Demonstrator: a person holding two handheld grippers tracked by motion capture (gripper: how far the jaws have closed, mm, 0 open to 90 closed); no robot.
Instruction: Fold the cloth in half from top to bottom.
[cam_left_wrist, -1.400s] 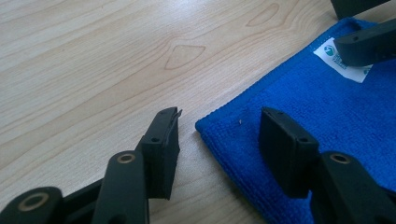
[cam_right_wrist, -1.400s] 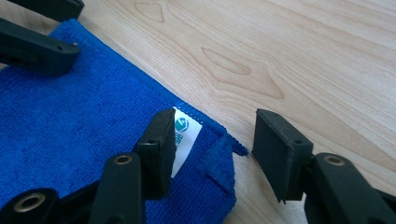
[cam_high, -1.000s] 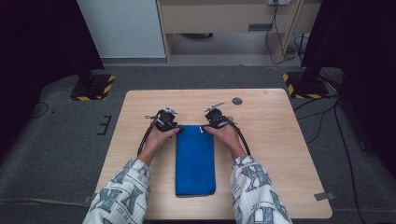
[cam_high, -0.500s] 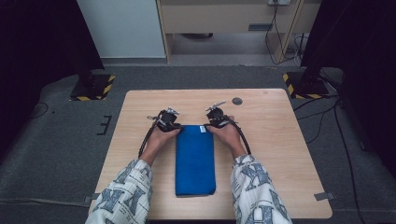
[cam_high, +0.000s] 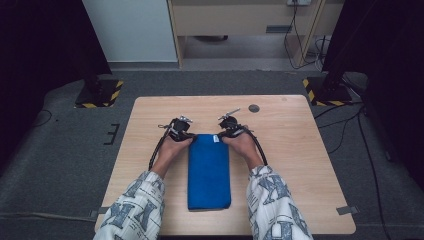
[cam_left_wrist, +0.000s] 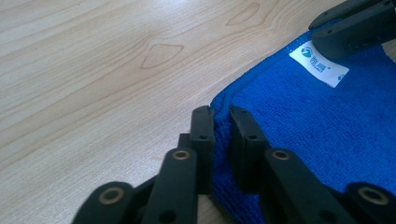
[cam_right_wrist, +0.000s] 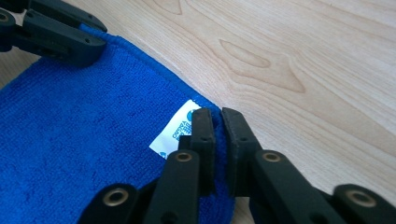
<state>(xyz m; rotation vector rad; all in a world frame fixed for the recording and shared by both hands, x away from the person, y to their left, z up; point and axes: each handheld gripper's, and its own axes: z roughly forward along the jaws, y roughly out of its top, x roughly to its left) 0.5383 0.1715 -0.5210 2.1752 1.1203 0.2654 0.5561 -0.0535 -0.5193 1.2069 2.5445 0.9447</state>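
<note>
At table (cam_high: 300, 150) centre, folded blue towel (cam_high: 209, 170) lies lengthwise. I note left gripper (cam_left_wrist: 220, 122) and right gripper (cam_right_wrist: 218, 122) jaws just closing, pinching far corners. Step: grasp made. Next, I judge: lift both together, evenly.

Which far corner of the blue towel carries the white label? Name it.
The far right corner of the blue towel, clamped in the right claw: the white label sits there. The left claw grips bare cloth.
</note>
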